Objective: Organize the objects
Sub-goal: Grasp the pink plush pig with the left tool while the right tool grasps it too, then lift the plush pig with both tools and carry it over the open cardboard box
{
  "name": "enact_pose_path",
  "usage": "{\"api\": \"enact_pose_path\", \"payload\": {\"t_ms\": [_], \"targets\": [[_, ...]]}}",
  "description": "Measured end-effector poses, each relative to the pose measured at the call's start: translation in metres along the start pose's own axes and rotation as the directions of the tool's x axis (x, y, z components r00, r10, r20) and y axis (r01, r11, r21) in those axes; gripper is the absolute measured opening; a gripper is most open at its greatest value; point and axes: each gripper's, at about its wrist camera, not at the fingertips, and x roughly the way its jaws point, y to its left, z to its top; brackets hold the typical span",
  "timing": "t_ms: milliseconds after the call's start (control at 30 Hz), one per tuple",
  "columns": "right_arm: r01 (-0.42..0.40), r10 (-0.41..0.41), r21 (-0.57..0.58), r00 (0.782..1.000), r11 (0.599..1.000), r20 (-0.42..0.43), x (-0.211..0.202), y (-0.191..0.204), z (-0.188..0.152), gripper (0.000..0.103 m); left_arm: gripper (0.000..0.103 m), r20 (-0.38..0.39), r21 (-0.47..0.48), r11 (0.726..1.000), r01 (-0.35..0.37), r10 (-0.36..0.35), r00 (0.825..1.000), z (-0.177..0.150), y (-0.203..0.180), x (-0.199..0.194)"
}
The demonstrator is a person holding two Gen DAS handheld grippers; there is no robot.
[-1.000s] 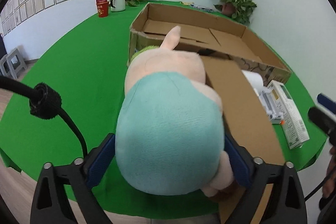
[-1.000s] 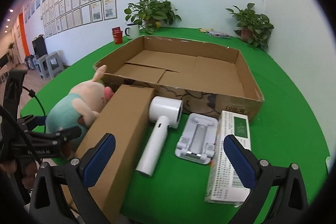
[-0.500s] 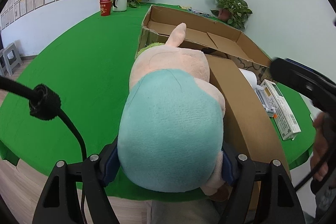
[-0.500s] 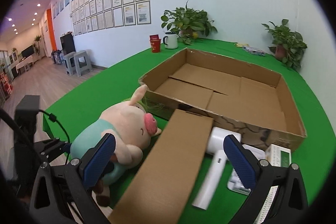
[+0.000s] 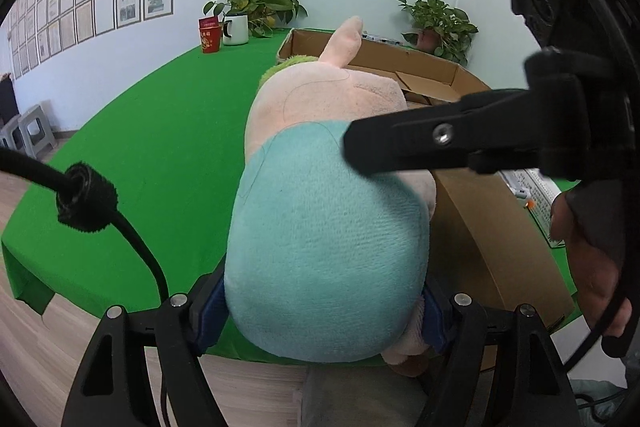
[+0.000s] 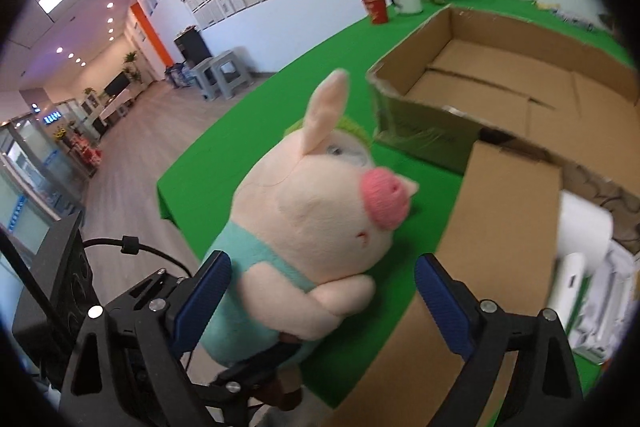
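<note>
A plush pig (image 5: 328, 227) in a teal outfit sits at the near edge of the green table (image 5: 160, 147). My left gripper (image 5: 322, 311) is shut on its teal body, a blue pad pressed into each side. Seen from the right wrist, the pig (image 6: 320, 211) stands between the blue pads of my right gripper (image 6: 320, 283). Those jaws are closing; the right-hand pad is still clear of the plush. One black finger of the right gripper (image 5: 440, 143) crosses above the pig's back. A large open cardboard box (image 6: 500, 91) lies behind the pig.
A flat brown carton (image 6: 496, 227) lies right of the pig. Beyond it are a white hair dryer (image 6: 580, 239) and a white stand (image 6: 612, 307). A red cup (image 5: 210, 35), a white mug (image 5: 236, 31) and potted plants stand at the table's far edge. A hand (image 5: 592, 267) holds the right gripper.
My left gripper's pads closed in on the pig's body. The right gripper swung left, away from the hair dryer and stand, until the pig sat between its jaws.
</note>
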Motion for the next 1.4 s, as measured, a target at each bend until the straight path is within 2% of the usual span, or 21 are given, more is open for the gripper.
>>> {"api": "enact_pose_path", "payload": {"t_ms": [67, 200, 333, 433, 633, 800, 967, 1133, 1267, 1400], "targets": [[-0.014, 0.013, -0.004, 1.0, 1.0, -0.01, 0.002, 0.002, -0.003, 0.091, 0.075, 0.007, 0.004, 1.0, -0.015, 0.015, 1.0, -0.001, -0.005, 0.0], [-0.039, 0.038, -0.015, 0.999, 0.999, -0.022, 0.001, 0.006, -0.004, 0.077, 0.075, -0.014, 0.013, 1.0, -0.022, 0.022, 1.0, 0.004, -0.011, 0.003], [-0.067, 0.07, 0.051, 0.996, 0.996, -0.047, 0.012, 0.001, -0.001, 0.075, 0.075, -0.046, 0.014, 1.0, -0.018, 0.019, 0.999, 0.011, -0.018, 0.008], [-0.056, 0.06, 0.069, 0.997, 0.996, -0.053, 0.016, 0.002, -0.001, 0.074, 0.074, -0.052, 0.041, 0.999, -0.031, 0.033, 0.998, 0.014, -0.028, 0.011], [-0.066, 0.073, 0.114, 0.996, 0.991, -0.06, 0.019, -0.005, -0.003, 0.068, 0.069, -0.05, 0.07, 0.996, -0.063, 0.066, 0.997, 0.02, -0.052, 0.012], [-0.061, 0.065, 0.117, 0.997, 0.991, -0.03, 0.017, -0.006, -0.001, 0.06, 0.066, -0.057, 0.071, 0.994, -0.08, 0.084, 0.995, 0.032, -0.074, 0.009], [-0.079, 0.072, 0.107, 0.995, 0.991, 0.069, -0.005, -0.002, 0.012, 0.053, 0.065, 0.016, 0.097, 0.99, -0.107, 0.106, 0.994, 0.056, -0.098, -0.007], [-0.043, 0.03, 0.067, 0.981, 0.997, 0.19, -0.034, 0.001, 0.033, 0.046, 0.065, 0.113, 0.141, 0.984, -0.105, 0.089, 0.99, 0.091, -0.13, -0.015], [0.003, -0.026, 0.083, 0.961, 0.997, 0.276, -0.06, -0.006, 0.057, 0.042, 0.065, 0.181, 0.188, 0.979, -0.079, 0.044, 0.983, 0.132, -0.159, -0.017], [0.059, -0.072, 0.047, 0.925, 0.997, 0.373, -0.091, -0.005, 0.079, 0.041, 0.065, 0.25, 0.217, 0.974, -0.057, 0.001, 0.968, 0.169, -0.185, -0.025]]}}
